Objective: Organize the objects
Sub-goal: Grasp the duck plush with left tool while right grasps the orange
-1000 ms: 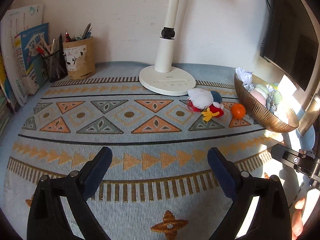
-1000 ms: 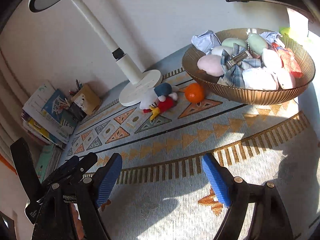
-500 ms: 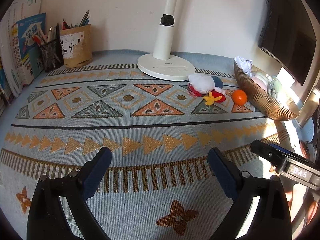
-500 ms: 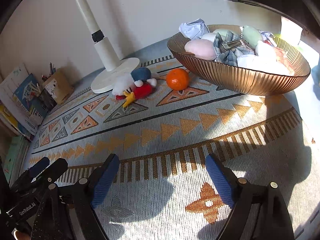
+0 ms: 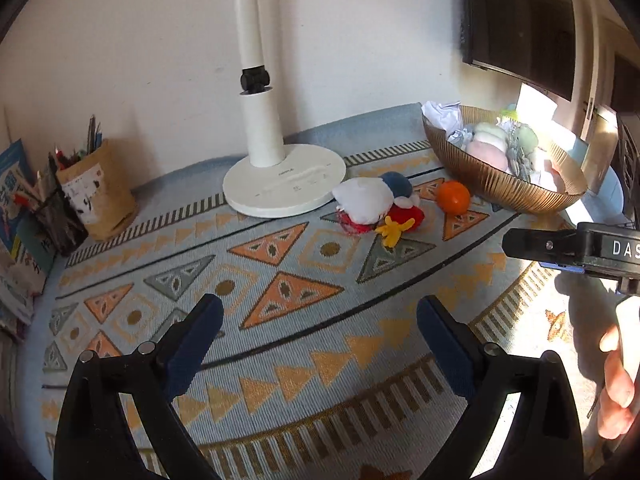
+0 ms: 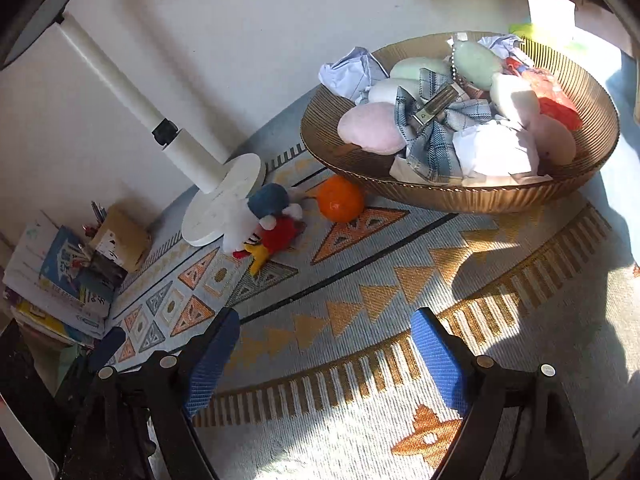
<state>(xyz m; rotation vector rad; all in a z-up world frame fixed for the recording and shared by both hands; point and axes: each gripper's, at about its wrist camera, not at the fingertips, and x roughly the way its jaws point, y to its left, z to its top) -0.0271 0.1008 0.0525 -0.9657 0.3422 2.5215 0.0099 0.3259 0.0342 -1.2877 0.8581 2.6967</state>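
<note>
A duck plush toy (image 5: 376,206) (image 6: 266,224) in white, red and blue lies on the patterned mat beside the lamp base. An orange (image 5: 453,197) (image 6: 340,204) sits just right of it, next to a gold ribbed bowl (image 5: 500,182) (image 6: 460,196) that holds soft toys, crumpled paper and a plaid bow. My left gripper (image 5: 320,344) is open and empty, above the mat and well short of the toy. My right gripper (image 6: 324,356) is open and empty, in front of the orange and bowl. Its side also shows in the left wrist view (image 5: 576,248).
A white desk lamp (image 5: 276,184) (image 6: 216,208) stands at the back against the wall. A brown pen holder (image 5: 96,192) (image 6: 120,236) and stacked books (image 6: 56,292) stand at the left. A dark monitor (image 5: 520,20) hangs at the upper right.
Both grippers have moved forward and tilted, so the toy, orange and bowl appear closer. Both stay open and empty.
</note>
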